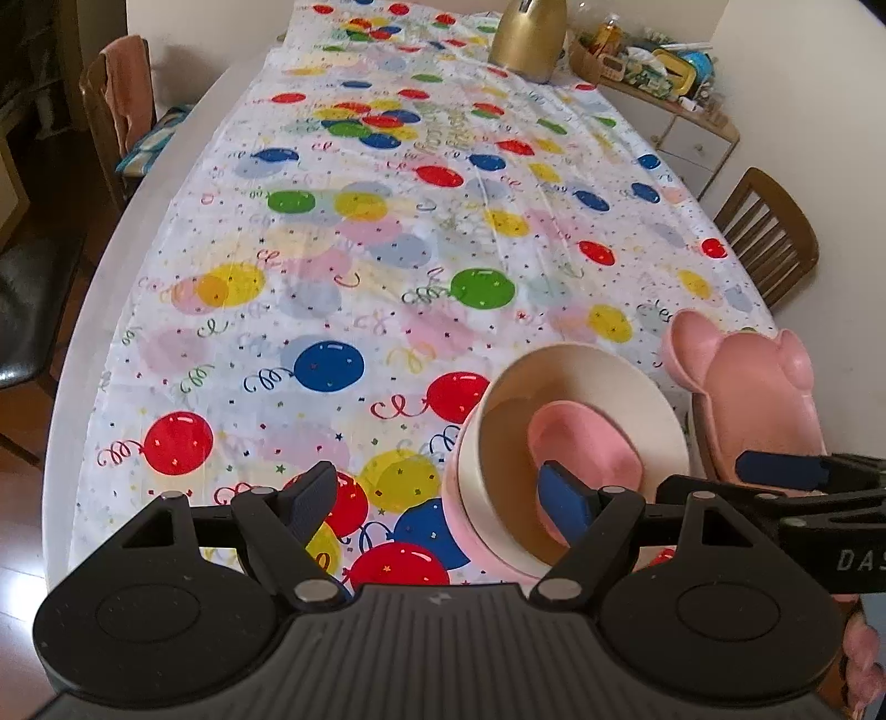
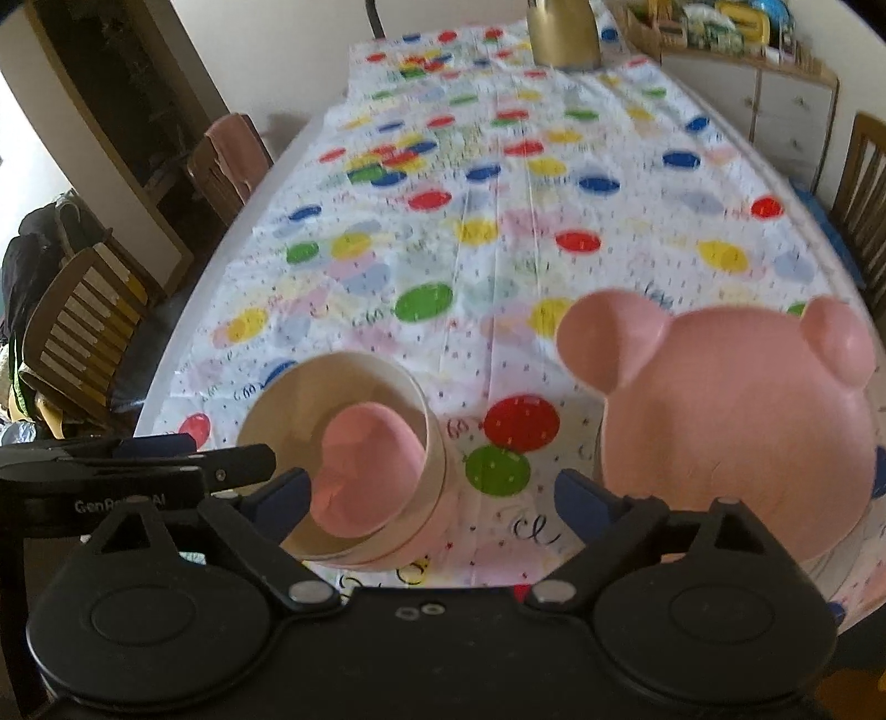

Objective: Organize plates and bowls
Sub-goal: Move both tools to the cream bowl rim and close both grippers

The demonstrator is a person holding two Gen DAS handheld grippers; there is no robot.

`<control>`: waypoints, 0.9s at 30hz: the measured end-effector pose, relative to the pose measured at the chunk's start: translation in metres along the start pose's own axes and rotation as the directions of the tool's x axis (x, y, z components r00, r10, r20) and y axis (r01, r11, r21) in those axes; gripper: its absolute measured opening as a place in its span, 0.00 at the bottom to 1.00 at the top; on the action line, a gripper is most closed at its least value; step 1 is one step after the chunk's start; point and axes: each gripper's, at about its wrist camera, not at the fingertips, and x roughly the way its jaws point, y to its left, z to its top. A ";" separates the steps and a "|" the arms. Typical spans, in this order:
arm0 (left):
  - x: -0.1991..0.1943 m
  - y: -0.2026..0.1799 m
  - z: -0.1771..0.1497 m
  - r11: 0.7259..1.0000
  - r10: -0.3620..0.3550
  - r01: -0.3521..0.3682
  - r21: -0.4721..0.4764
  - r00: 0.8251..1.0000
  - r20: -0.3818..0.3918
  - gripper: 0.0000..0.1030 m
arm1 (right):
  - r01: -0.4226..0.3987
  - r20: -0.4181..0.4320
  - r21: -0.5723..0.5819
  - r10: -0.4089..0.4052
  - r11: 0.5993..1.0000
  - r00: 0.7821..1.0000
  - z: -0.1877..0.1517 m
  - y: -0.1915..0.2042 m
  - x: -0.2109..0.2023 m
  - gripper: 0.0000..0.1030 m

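A cream bowl (image 1: 479, 487) stands on the balloon tablecloth at the near right, nested in a pink bowl (image 1: 462, 526), with a small pink dish (image 1: 581, 437) lying inside it. My left gripper (image 1: 437, 504) is open; its right fingertip hangs inside the cream bowl and its left one outside, so the bowl's wall is between them, untouched. A pink bear-shaped plate (image 2: 736, 432) lies right of the bowl (image 2: 437, 459). My right gripper (image 2: 434, 498) is open between bowl and plate, its left fingertip over the bowl, its right one at the plate's edge.
The tablecloth (image 1: 332, 277) covers a long white table. A gold kettle (image 1: 529, 39) stands at the far end. Wooden chairs (image 1: 116, 111) (image 1: 769, 232) line both sides. A low drawer unit (image 1: 692, 144) with clutter on top stands by the far right wall.
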 end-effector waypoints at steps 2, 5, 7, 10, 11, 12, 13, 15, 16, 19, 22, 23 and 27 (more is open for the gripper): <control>0.005 0.000 -0.001 1.000 0.008 -0.008 -0.006 1.000 -0.010 0.77 | 0.001 -0.016 0.030 0.000 1.000 1.000 0.000 -0.003 0.007 0.87; 0.012 0.001 -0.001 1.000 0.027 -0.027 -0.011 0.999 -0.025 0.77 | 0.010 -0.042 0.076 -0.007 0.997 0.999 0.000 -0.006 0.016 0.80; 0.016 0.000 -0.001 0.999 0.035 -0.036 -0.011 0.999 -0.037 0.77 | 0.010 -0.056 0.099 -0.005 0.995 0.998 0.001 -0.007 0.022 0.75; 0.021 -0.001 -0.002 0.999 0.033 -0.034 -0.017 0.998 -0.054 0.77 | 0.020 -0.072 0.129 -0.011 0.991 0.997 0.001 -0.008 0.029 0.71; 0.022 -0.001 -0.002 0.999 0.031 -0.032 -0.019 0.998 -0.060 0.77 | 0.020 -0.077 0.136 -0.010 0.990 0.997 0.001 -0.008 0.031 0.68; 0.023 -0.001 -0.001 0.999 0.030 -0.031 -0.022 0.998 -0.064 0.77 | 0.021 -0.082 0.144 -0.009 0.989 0.997 0.001 -0.007 0.033 0.67; 0.024 -0.002 -0.001 0.999 0.031 -0.032 -0.022 0.997 -0.067 0.76 | 0.022 -0.086 0.148 -0.009 0.989 0.996 0.001 -0.007 0.035 0.64; 0.027 -0.002 -0.001 0.999 0.037 -0.039 -0.027 0.997 -0.073 0.75 | 0.023 -0.091 0.152 -0.009 0.988 0.996 0.002 -0.006 0.037 0.60; 0.027 -0.001 -0.001 0.999 0.031 -0.033 -0.032 0.996 -0.078 0.72 | 0.024 -0.092 0.157 -0.009 0.987 0.996 0.002 -0.005 0.038 0.58; 0.029 -0.001 -0.001 0.999 0.013 -0.017 -0.044 0.996 -0.089 0.66 | 0.023 -0.099 0.171 -0.006 0.985 0.995 0.003 -0.005 0.041 0.54; 0.030 -0.002 0.000 0.999 0.000 -0.004 -0.050 0.996 -0.094 0.61 | 0.021 -0.101 0.176 -0.003 0.984 0.995 0.003 -0.005 0.043 0.48; 0.030 -0.002 0.000 0.999 -0.007 0.002 -0.053 0.995 -0.096 0.56 | 0.018 -0.101 0.179 0.001 0.984 0.995 0.003 -0.005 0.043 0.46; 0.032 -0.004 0.001 0.998 -0.028 0.022 -0.060 0.994 -0.110 0.41 | 0.009 -0.110 0.185 0.012 0.983 0.994 0.003 -0.004 0.045 0.38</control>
